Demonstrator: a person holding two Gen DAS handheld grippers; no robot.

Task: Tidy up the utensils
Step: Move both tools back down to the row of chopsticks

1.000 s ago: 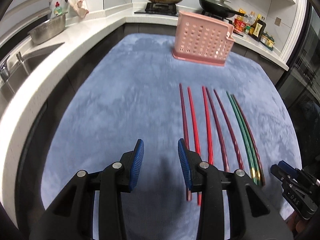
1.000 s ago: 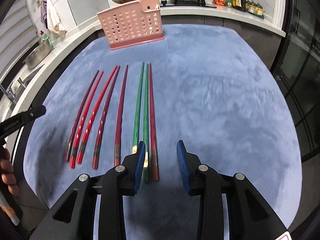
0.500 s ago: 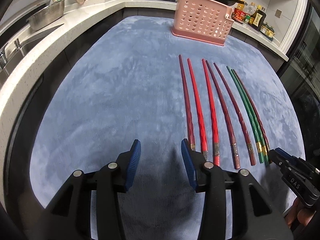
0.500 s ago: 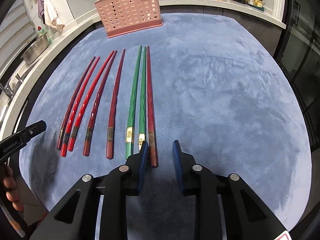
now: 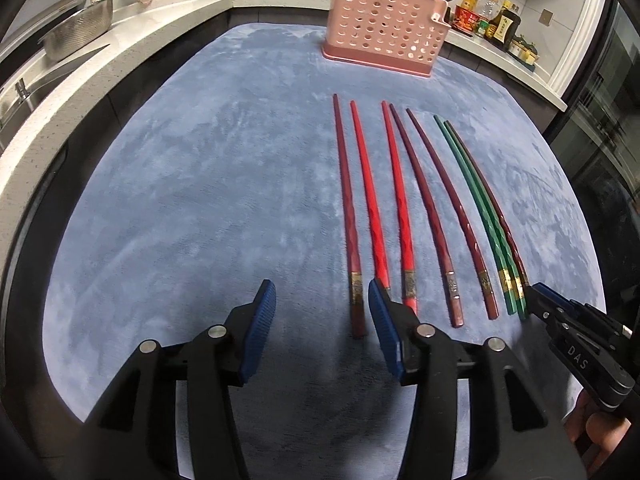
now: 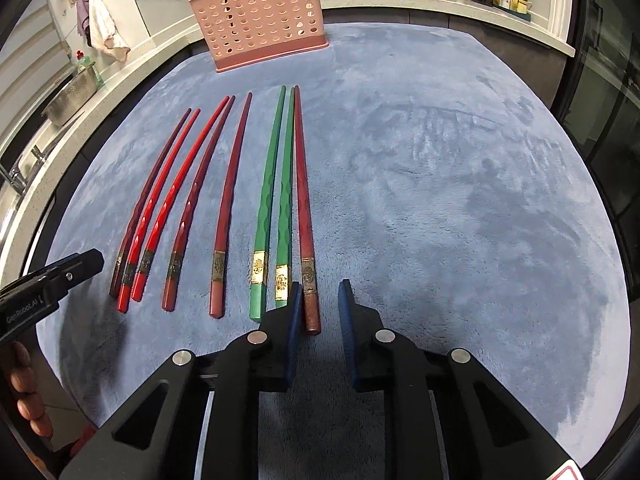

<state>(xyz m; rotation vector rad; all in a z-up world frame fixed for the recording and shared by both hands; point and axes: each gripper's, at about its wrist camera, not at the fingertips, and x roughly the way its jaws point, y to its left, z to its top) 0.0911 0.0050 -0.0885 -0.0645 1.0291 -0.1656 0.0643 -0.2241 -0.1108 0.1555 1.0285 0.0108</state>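
- On blue mat [image 6: 460, 184], centre counter: eight chopsticks in a row, butt ends toward the grippers, tips toward pink basket [image 6: 260, 20] at far edge. Basket stands well apart from the row.
- Risk 1: right gripper [image 6: 318, 312] straddles butt of the rightmost dark-red chopstick [image 6: 306, 240]; nearest green chopstick [image 6: 282, 240] lies just beside it, under the left pad. Closing could pinch or nudge the green one too, spoiling the row.
- Risk 2: grip at the very butt end, so the long stick prob. pivots or droops on lifting; may slip out.
- Risk 3: left gripper [image 5: 322, 300] has its right pad over the bright-red chopstick [image 5: 372, 208]; lowering there could knock it.
- Right gripper: narrow gap, jaws closing; dark-red butt sits between them, pads not yet seen pressing on it.
- Left gripper: approx. mid-width, jaws opening; leftmost maroon chopstick [image 5: 348, 216] butt lies between them, nothing held.
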